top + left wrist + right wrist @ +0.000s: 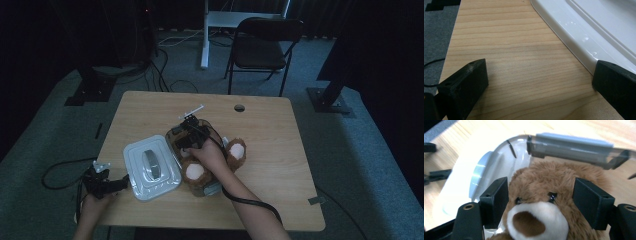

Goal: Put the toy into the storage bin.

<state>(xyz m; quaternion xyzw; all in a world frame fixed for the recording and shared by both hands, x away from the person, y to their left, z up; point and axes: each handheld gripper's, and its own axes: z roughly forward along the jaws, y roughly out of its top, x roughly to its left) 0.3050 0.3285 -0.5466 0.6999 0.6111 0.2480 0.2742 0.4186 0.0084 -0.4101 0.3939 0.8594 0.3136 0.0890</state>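
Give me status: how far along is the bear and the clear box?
Done: the white lid is off, lying flat on the table beside the left gripper, whose jaws stand open on bare wood. In hand: the right gripper has its jaws either side of the teddy bear's head, inside the clear container. Left: settle or remove the bear; which, I cannot tell.

Plush brown bear (541, 192) with fuzzy fur sits in a clear plastic box (574, 151); beside it, a glossy white plastic lid (584, 32) on a matt wood-grain table (511, 62).
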